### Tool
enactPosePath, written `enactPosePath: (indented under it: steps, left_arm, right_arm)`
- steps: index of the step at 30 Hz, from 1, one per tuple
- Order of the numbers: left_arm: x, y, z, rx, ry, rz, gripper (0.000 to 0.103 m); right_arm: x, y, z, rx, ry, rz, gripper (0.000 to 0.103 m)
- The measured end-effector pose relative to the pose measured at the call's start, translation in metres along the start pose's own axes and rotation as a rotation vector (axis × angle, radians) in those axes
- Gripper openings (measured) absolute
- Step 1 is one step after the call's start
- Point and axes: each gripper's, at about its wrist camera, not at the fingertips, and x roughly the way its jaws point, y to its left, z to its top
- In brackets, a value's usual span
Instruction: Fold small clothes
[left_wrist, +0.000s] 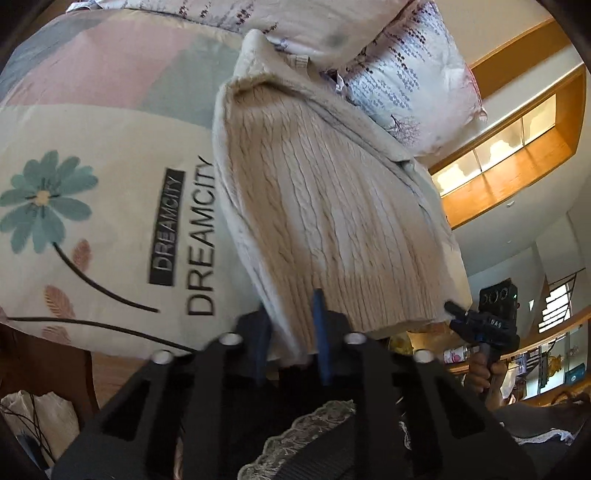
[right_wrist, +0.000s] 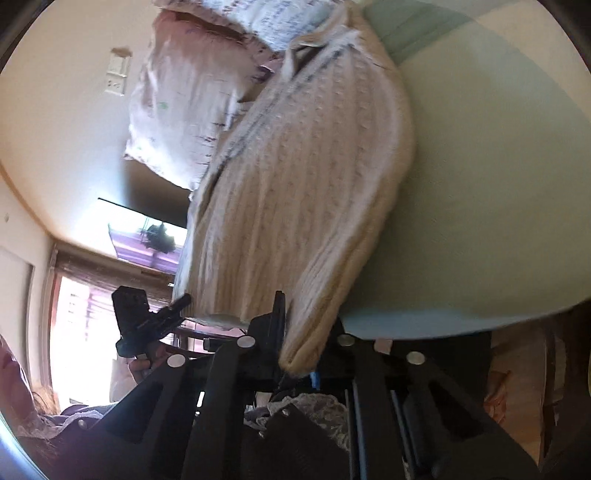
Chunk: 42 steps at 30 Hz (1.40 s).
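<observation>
Lace trim (left_wrist: 295, 439) is sitting closest to my left-wrist lens, under the linkage. Ahead of it the left claw (left_wrist: 291, 332) is clenching on the near hem corner of the cream knit sweater (left_wrist: 314, 206); the rest is stretching away from the fingers over the printed duvet (left_wrist: 110, 206), collar far off by the pillow (left_wrist: 406, 81). Right claw (left_wrist: 456, 310) is showing off to the side, tip touching the other hem corner.

Right-wrist view: right claw (right_wrist: 299, 347) is gripping the sweater (right_wrist: 295, 192) hem edge between its fingers, the left claw (right_wrist: 181, 302) pinching the opposite corner.

I'm reading this as mid-fold, hem being raised. Next move: carrying both corners forward evenly toward the collar, keeping the hem taut, then letting go together.
</observation>
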Motion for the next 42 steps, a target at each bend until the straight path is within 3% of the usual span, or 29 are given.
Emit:
enactPosePath:
  steps: [3,5,9,12,15,18,20,21,22,23,24,26,30,32,33,34,36,39,42]
  left_arm:
    - [0.002,-0.006,0.022,0.028,-0.033,-0.040,0.007]
    - [-0.008,-0.008,0.050,0.050,-0.086,-0.066,0.007]
    - [-0.023,-0.023,0.158,0.152,-0.290,0.001,0.006]
    - [-0.002,-0.030,0.236,0.158,-0.373,0.068,0.006]
    - [0.035,-0.023,0.285,0.126,-0.376,0.120,0.007]
    - [0.092,0.001,0.319,0.040,-0.258,0.198,0.012]
    - [0.102,0.020,0.321,-0.039,-0.216,0.181,0.024]
    - [0.097,0.027,0.317,-0.067,-0.225,0.148,0.046]
    - [0.086,0.035,0.310,-0.089,-0.247,0.092,0.064]
    - [0.077,0.039,0.304,-0.092,-0.258,0.070,0.069]
    - [0.073,0.041,0.299,-0.088,-0.259,0.061,0.072]
    - [0.069,0.048,0.290,-0.087,-0.225,0.055,0.072]
    - [0.085,0.059,0.275,-0.122,-0.133,0.037,0.067]
    - [0.098,0.061,0.270,-0.139,-0.101,0.015,0.057]
    - [0.099,0.058,0.267,-0.135,-0.127,0.019,0.053]
    - [0.106,0.056,0.267,-0.138,-0.112,0.001,0.031]
    - [0.111,0.061,0.263,-0.216,-0.116,-0.028,0.021]
    - [0.100,0.041,0.264,-0.240,-0.172,-0.137,0.018]
    - [0.094,-0.023,0.274,-0.161,-0.217,-0.294,0.017]
  right_arm:
    - [-0.006,0.019,0.027,-0.058,-0.081,0.043,0.007]
    - [-0.011,0.041,0.065,-0.131,-0.155,0.040,0.007]
    - [-0.011,0.074,0.153,-0.251,-0.291,0.040,0.007]
    - [0.009,0.078,0.221,-0.286,-0.373,0.043,0.007]
    - [0.055,0.061,0.288,-0.234,-0.432,-0.016,0.007]
    - [0.107,0.020,0.321,-0.106,-0.361,-0.204,0.012]
    - [0.119,0.001,0.327,-0.033,-0.305,-0.264,0.021]
    - [0.115,-0.002,0.324,-0.022,-0.305,-0.248,0.045]
    - [0.106,-0.003,0.320,-0.026,-0.327,-0.218,0.061]
    - [0.092,-0.002,0.312,-0.041,-0.386,-0.197,0.097]
    - [0.079,0.000,0.305,-0.060,-0.443,-0.185,0.102]
    - [0.061,0.003,0.295,-0.099,-0.475,-0.163,0.102]
    - [0.053,-0.003,0.287,-0.096,-0.428,-0.136,0.102]
    - [0.051,-0.009,0.282,-0.089,-0.389,-0.135,0.102]
    - [0.047,-0.012,0.277,-0.085,-0.374,-0.133,0.102]
    - [0.049,-0.013,0.270,-0.084,-0.365,-0.131,0.102]
    - [0.046,-0.014,0.264,-0.073,-0.357,-0.122,0.102]
    - [0.029,-0.026,0.252,-0.062,-0.366,-0.102,0.102]
    - [0.007,-0.029,0.243,-0.069,-0.411,-0.124,0.102]
